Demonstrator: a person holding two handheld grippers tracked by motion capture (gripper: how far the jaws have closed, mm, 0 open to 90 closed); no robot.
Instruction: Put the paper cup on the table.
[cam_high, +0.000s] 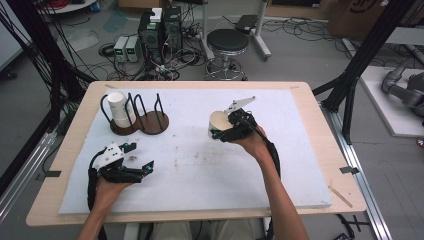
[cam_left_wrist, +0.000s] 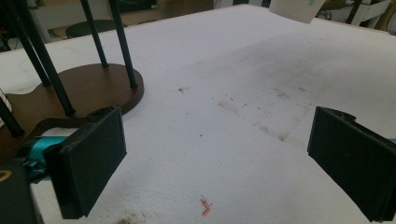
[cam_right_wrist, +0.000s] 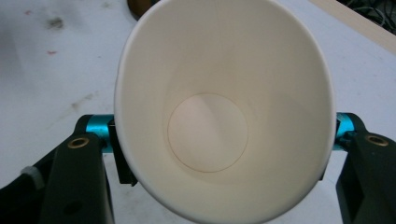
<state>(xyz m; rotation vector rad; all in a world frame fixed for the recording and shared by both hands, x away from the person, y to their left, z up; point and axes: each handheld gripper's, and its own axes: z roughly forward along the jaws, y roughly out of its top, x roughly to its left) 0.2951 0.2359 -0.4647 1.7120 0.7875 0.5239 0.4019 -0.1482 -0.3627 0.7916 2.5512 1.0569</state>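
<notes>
A white paper cup (cam_high: 219, 124) was held in the right gripper (cam_high: 226, 131), lifted clear of the white table mat (cam_high: 200, 165) to the right of the middle, its open mouth turned toward the gripper's own camera. In the right gripper view the jaws were seen pressed against opposite sides of the cup (cam_right_wrist: 219, 116) just below the rim, which was squeezed into an oval. The cup was judged light, thin-walled and easily crushed, so a gentle hold on the upper wall, where the rolled rim lends stiffness, was thought best. The left gripper (cam_high: 131, 161) was rested low near the front left of the mat, its jaws spread wide with nothing between them. Another paper cup (cam_high: 118, 107) was seen lying in the wire-and-wood cup rack (cam_high: 150, 120) at the far left.
</notes>
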